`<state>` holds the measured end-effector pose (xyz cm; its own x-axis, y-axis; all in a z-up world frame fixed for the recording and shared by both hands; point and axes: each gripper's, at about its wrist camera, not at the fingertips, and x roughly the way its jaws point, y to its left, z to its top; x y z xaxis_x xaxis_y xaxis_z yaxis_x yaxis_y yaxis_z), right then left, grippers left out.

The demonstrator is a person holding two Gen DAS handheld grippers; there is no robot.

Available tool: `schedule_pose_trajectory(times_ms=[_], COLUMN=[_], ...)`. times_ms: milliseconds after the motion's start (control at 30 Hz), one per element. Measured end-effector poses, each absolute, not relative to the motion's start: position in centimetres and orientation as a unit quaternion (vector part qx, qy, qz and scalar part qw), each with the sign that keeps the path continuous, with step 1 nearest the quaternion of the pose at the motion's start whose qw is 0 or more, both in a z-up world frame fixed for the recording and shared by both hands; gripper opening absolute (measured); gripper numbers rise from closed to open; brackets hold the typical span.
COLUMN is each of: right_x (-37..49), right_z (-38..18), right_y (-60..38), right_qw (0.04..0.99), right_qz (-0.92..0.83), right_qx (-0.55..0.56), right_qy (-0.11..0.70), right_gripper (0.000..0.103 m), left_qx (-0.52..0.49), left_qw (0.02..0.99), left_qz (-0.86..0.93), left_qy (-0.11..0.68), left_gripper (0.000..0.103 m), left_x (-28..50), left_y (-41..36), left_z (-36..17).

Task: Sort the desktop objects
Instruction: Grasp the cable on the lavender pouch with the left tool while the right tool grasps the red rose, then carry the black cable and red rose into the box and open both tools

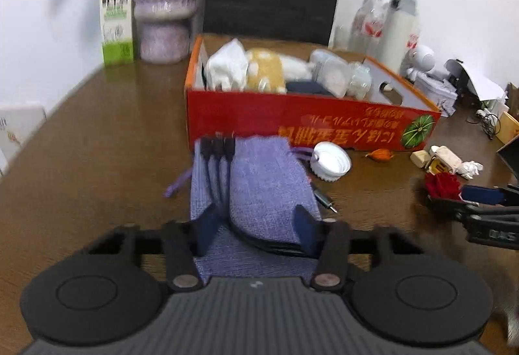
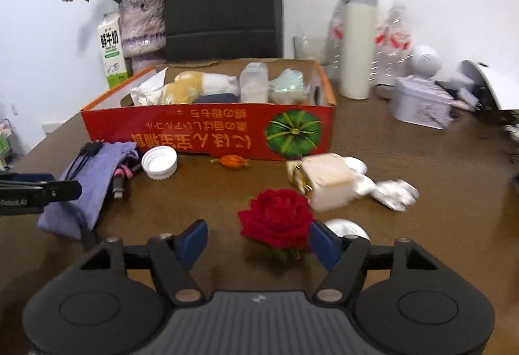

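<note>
A red cardboard box [image 1: 292,124] with several items inside stands mid-table; it also shows in the right wrist view [image 2: 207,131]. My left gripper [image 1: 256,227] is open, its fingers on either side of a purple cloth pouch [image 1: 266,183] with a black multi-head cable [image 1: 220,167] lying over it. My right gripper [image 2: 259,240] is open around a red rose [image 2: 277,218] on the table, which also shows in the left wrist view [image 1: 442,184]. A white bottle cap [image 1: 331,160] lies by the pouch.
A small orange dried fruit [image 2: 232,161], a cream box [image 2: 324,181] and crumpled white paper [image 2: 394,193] lie in front of the red box. A milk carton [image 1: 116,17], a vase [image 1: 165,5], a black bag [image 2: 223,1], bottles and a white tin [image 2: 421,103] stand behind.
</note>
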<state>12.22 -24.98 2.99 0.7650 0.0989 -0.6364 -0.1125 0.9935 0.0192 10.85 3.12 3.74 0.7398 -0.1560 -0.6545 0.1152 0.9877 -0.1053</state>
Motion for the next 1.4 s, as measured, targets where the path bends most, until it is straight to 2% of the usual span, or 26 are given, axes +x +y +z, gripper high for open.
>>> schedule_pose_trajectory(times_ms=[33, 100, 167, 233, 467, 600, 933, 1167, 1300, 1400], right_x=[12.9, 13.6, 13.3, 12.9, 8.5, 5.1, -4.8, -7.3, -5.7, -2.4], right_z=[2.6, 1.9, 1.8, 1.8, 4.4, 4.9, 6.6, 7.9, 11.0, 13.9], right_y=[-25.0, -25.3, -25.3, -25.3, -24.5, -23.6, -22.8, -23.7, -24.2, -24.6], right_qw=[0.939, 0.938, 0.94, 0.941, 0.953, 0.945, 0.951, 0.955, 0.96, 0.967], right_qz=[0.046, 0.04, 0.053, 0.065, 0.106, 0.136, 0.129, 0.126, 0.142, 0.144], right_qx=[-0.013, -0.001, -0.003, 0.006, 0.007, 0.007, 0.029, 0.037, 0.036, 0.019], right_qy=[0.341, 0.344, 0.336, 0.332, 0.284, 0.296, 0.28, 0.266, 0.238, 0.211], right_gripper=[0.065, 0.048, 0.038, 0.036, 0.033, 0.033, 0.032, 0.031, 0.031, 0.031], left_qx=[-0.024, -0.026, -0.053, -0.075, -0.097, -0.095, -0.097, -0.107, -0.095, -0.062], left_qw=[0.935, 0.937, 0.936, 0.937, 0.954, 0.965, 0.963, 0.965, 0.972, 0.979], left_qz=[-0.065, -0.048, -0.044, -0.042, -0.05, -0.051, -0.079, -0.084, -0.106, -0.106], left_qy=[0.347, 0.345, 0.345, 0.338, 0.277, 0.241, 0.241, 0.222, 0.189, 0.161], left_gripper=[0.034, 0.013, 0.008, 0.003, 0.003, 0.003, 0.003, 0.003, 0.003, 0.003], left_x=[11.0, 11.1, 11.1, 10.4, 3.1, -2.3, -8.1, -9.3, -7.5, -3.3], left_y=[3.0, 3.3, 4.1, 4.6, 4.4, 3.9, 3.8, 4.2, 4.1, 3.1], left_z=[3.5, 3.2, 3.2, 3.8, 9.3, 11.5, 11.4, 12.9, 16.2, 18.7])
